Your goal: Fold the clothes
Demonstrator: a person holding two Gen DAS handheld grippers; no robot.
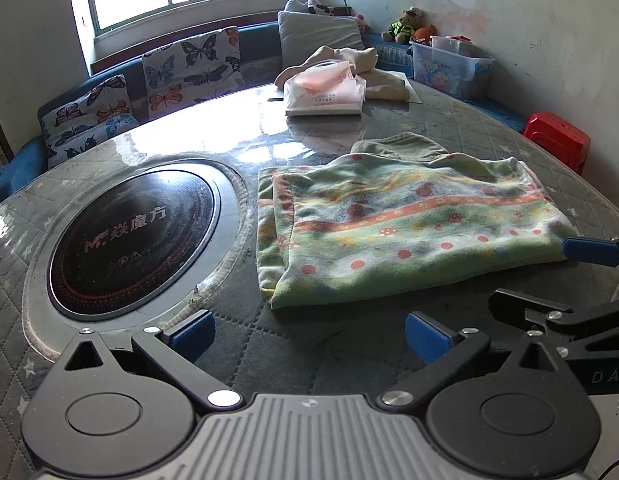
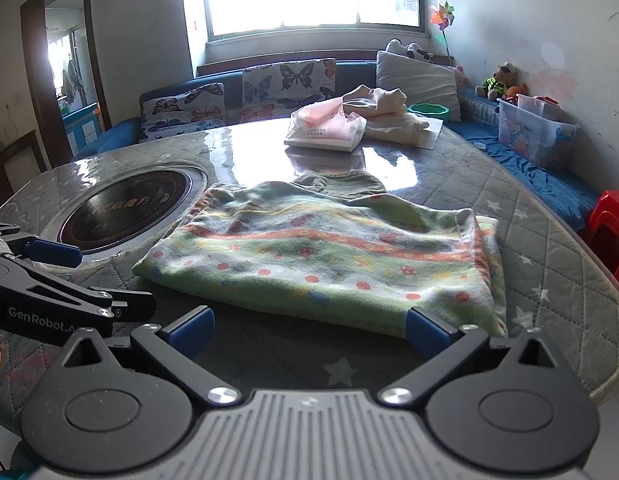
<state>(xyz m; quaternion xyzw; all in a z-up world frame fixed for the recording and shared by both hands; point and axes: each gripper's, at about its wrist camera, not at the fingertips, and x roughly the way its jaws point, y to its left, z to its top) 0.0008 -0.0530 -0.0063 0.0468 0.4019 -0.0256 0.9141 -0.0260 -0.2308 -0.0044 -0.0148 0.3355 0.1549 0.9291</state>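
Note:
A green patterned garment (image 1: pixel 405 224) with orange stripes and red dots lies folded flat on the quilted table; it also shows in the right wrist view (image 2: pixel 329 256). A plain olive piece (image 1: pixel 397 146) pokes out from under its far edge. My left gripper (image 1: pixel 309 336) is open and empty, just short of the garment's near left corner. My right gripper (image 2: pixel 309 330) is open and empty at the garment's near edge, its right fingertip (image 2: pixel 427 334) close to the cloth. Each gripper appears at the side of the other's view.
A round black induction hob (image 1: pixel 133 236) is set into the table left of the garment. At the far side lie a pink tissue pack (image 1: pixel 323 90) and a cream cloth (image 1: pixel 373 68). A red stool (image 1: pixel 557 138) stands right of the table. A cushioned bench runs behind.

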